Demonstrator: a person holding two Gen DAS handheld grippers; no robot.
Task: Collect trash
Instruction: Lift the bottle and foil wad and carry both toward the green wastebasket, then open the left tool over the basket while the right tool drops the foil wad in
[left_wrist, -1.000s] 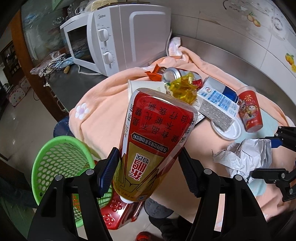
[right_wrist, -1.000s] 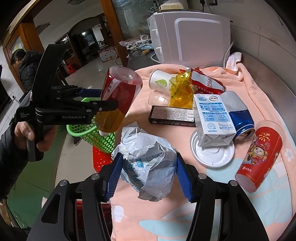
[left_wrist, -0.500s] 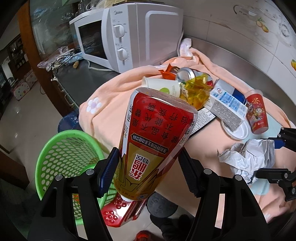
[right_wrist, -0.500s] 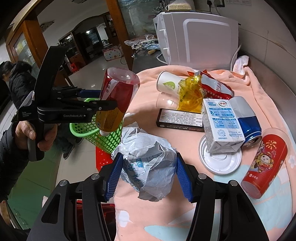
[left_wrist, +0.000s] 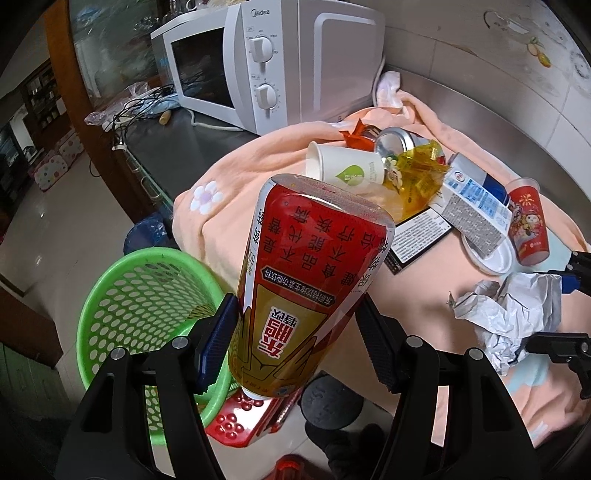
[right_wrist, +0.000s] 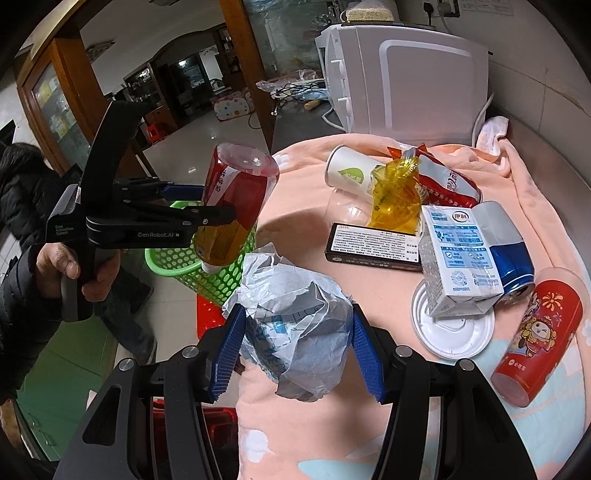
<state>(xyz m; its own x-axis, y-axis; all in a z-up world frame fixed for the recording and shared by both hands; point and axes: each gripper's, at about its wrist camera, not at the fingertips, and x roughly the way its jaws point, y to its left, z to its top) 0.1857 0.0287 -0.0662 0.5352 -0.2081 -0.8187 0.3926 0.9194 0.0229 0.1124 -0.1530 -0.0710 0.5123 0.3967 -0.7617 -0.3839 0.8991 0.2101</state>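
Barely begun: basket (left_wrist: 147, 306) looks empty.
Left gripper (left_wrist: 295, 343) clamps the bottle (left_wrist: 310, 280), right gripper (right_wrist: 295, 343) clamps crumpled paper (right_wrist: 295, 332); cups, cans remain.

The bottle (left_wrist: 306, 284) is shiny plastic w/ a smooth red & gold label. The basket (left_wrist: 140, 306) is green plastic full of holes. The paper ball (right_wrist: 295, 325) is crinkly, matt. The cloth (right_wrist: 369, 424) is soft, fuzzy, peach. The counter (left_wrist: 192, 147) is dull grey metal. The microwave (left_wrist: 314, 62) is smooth white, a bit glossy. The can (right_wrist: 506, 254) is shiny metal. The carton (right_wrist: 458, 258) is smooth card. The wrapper (right_wrist: 395, 195) is clear yellow, glossy. The pads (right_wrist: 231, 350) are blue, ribbed.
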